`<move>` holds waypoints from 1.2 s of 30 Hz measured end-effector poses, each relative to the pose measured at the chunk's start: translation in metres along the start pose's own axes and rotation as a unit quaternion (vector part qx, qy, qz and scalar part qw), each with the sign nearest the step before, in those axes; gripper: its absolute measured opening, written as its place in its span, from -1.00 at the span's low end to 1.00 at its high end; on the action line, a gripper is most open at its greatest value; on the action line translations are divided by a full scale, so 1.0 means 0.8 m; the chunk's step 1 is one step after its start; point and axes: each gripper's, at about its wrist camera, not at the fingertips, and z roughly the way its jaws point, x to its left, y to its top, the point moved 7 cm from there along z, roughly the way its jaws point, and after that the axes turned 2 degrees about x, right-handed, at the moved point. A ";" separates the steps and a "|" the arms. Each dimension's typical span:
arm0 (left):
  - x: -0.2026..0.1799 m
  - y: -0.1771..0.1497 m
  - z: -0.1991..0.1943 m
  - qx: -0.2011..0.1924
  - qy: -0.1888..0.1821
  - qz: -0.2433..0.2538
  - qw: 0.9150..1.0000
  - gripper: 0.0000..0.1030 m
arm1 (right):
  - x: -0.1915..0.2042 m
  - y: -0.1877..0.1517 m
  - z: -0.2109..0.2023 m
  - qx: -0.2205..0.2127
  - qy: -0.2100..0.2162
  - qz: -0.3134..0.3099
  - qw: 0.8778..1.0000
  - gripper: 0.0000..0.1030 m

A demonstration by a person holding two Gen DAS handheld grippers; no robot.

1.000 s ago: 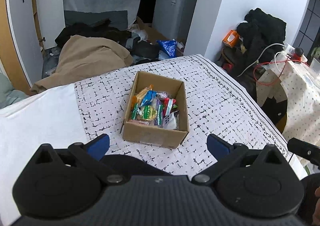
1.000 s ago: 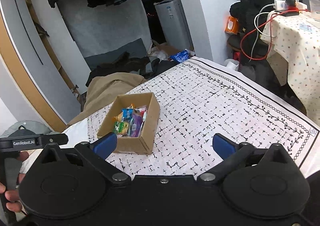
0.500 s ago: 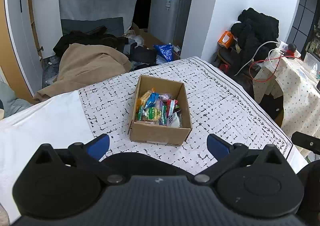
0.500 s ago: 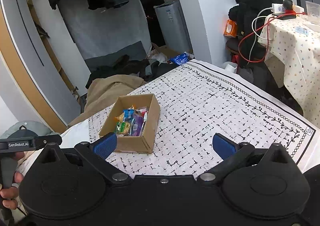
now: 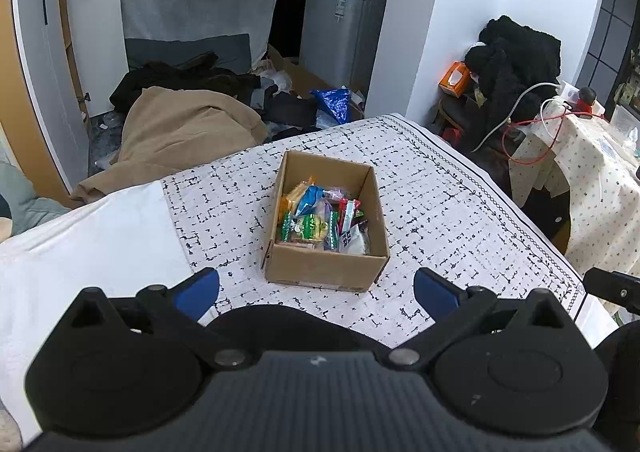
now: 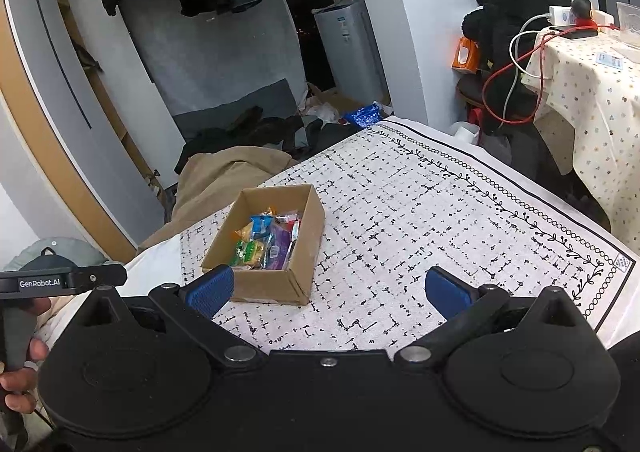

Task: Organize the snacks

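both tongs have drawn back and up since a second ago. the left tongs (image 5: 316,288) and right tongs (image 6: 328,288) gape wide, empty. the snacks (image 5: 322,220) lie in the box (image 5: 324,272), ahead of both; none lie loose.

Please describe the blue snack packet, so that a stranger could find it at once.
On the patterned cloth stands an open cardboard box of snacks. The blue snack packet lies on top, toward the far left; it is the only bright blue wrapper there.
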 end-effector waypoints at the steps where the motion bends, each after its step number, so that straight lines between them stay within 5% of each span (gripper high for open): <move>1: 0.000 0.000 0.000 0.001 0.000 0.000 1.000 1.00 | 0.000 0.000 0.000 0.000 -0.001 0.000 1.000 1.00; 36: -0.024 -0.006 0.000 0.005 -0.007 0.014 1.000 1.00 | -0.010 -0.004 -0.005 -0.006 -0.006 0.010 1.000 1.00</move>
